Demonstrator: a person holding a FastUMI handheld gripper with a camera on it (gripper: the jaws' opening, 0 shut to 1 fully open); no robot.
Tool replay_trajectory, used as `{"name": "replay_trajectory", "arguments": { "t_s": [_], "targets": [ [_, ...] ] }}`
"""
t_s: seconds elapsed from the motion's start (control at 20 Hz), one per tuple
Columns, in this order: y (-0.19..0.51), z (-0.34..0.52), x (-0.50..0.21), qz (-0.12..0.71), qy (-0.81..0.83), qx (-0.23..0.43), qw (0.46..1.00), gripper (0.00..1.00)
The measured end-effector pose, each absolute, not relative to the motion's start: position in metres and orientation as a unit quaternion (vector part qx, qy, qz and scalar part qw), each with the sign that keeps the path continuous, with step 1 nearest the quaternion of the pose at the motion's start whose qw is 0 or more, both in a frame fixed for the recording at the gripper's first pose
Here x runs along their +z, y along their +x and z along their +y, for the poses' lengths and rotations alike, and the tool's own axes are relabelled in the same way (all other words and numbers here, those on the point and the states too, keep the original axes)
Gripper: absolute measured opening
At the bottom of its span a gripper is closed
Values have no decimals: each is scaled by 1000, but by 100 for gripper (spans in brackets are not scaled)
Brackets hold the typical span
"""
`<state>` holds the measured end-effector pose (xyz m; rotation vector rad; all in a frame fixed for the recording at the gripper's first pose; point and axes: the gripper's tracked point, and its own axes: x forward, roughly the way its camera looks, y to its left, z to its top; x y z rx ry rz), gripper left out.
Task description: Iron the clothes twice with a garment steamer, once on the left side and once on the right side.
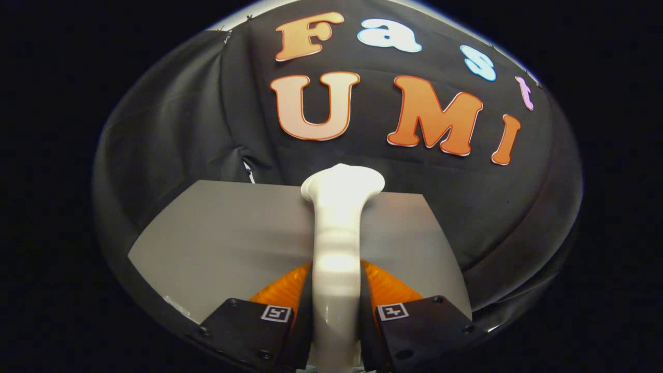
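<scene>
A white garment steamer runs straight ahead between the two fingers, its narrow handle pinched by both and its wider head flaring out at the far end. My gripper is shut on that handle. The steamer's head hangs over the back edge of a grey table, in front of the black cloth wall. I see no garment here.
The grey table top stretches to the left and right of the steamer and ends at the black cloth wall behind it. A small pale mark lies near the table's near left edge.
</scene>
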<state>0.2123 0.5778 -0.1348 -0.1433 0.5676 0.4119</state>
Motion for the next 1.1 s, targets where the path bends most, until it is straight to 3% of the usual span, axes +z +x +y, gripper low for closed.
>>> {"name": "replay_trajectory", "arguments": {
  "t_s": [0.6, 0.9, 1.1],
  "targets": [
    [44, 527, 17, 86, -84, 371, 921, 46],
    [-20, 433, 57, 47, -51, 391, 918, 46],
    [-36, 360, 69, 25, -47, 368, 928, 45]
  ]
}}
